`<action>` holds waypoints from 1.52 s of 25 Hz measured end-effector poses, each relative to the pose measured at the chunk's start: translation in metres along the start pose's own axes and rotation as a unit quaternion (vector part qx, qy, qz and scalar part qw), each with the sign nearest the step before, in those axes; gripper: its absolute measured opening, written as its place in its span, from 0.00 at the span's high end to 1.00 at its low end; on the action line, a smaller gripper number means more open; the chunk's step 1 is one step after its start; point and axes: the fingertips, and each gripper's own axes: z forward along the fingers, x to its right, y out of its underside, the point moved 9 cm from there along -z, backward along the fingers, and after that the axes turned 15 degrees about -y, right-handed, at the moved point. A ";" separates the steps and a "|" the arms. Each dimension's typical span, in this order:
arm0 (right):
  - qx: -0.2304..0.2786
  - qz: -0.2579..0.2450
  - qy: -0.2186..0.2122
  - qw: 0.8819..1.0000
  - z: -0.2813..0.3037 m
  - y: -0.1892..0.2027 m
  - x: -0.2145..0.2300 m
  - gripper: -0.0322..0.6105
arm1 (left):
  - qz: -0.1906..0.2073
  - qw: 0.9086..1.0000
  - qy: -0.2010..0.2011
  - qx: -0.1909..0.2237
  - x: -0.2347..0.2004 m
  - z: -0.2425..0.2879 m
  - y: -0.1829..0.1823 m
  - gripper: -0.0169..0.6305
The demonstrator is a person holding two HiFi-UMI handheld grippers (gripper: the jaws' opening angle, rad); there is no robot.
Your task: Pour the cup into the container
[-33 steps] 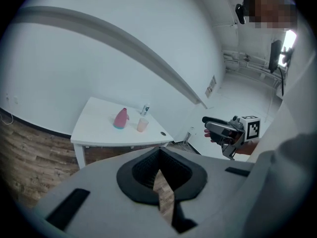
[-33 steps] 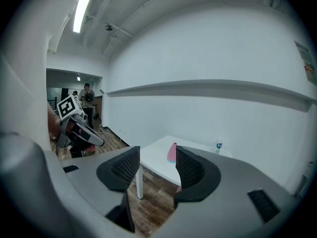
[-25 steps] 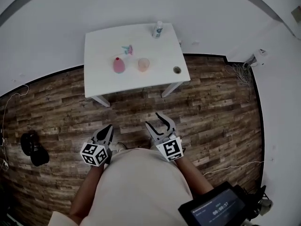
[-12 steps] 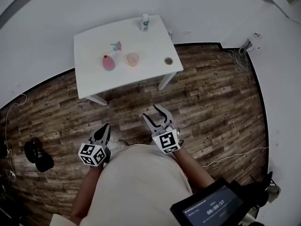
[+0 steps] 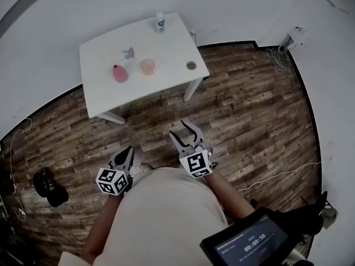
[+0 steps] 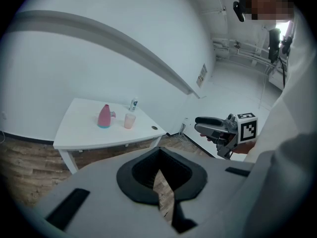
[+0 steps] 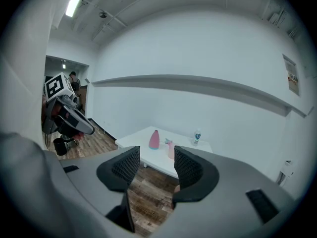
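On the white table [image 5: 166, 87] far ahead stand a pink container [image 5: 120, 73] and a translucent pinkish cup [image 5: 147, 66], side by side. Both grippers hover over the wooden floor, close to the person's body and well short of the table. My left gripper [image 5: 128, 150] is shut with nothing in it; from its own view [image 6: 159, 170] the container [image 6: 104, 116] and cup [image 6: 130, 120] look small and distant. My right gripper [image 5: 178, 128] is open and empty; between its jaws [image 7: 156, 165] I see the container [image 7: 154, 140] and the cup [image 7: 171, 150].
The table also carries a small water bottle [image 5: 160, 22], a little teal-and-pink item [image 5: 128, 53] and a small round object [image 5: 191, 65]. A dark object [image 5: 50, 187] lies on the floor at left. Cables [image 5: 280, 60] run along the right wall. A screen [image 5: 249, 243] sits low right.
In the head view the table has slid left and upward. Both grippers have shifted slightly with the person. Neither gripper's jaws have changed.
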 end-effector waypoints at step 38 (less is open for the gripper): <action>0.028 -0.018 -0.028 0.999 -0.103 0.050 0.132 0.61 | 0.001 1.000 -0.018 -0.009 0.170 0.091 0.008 0.96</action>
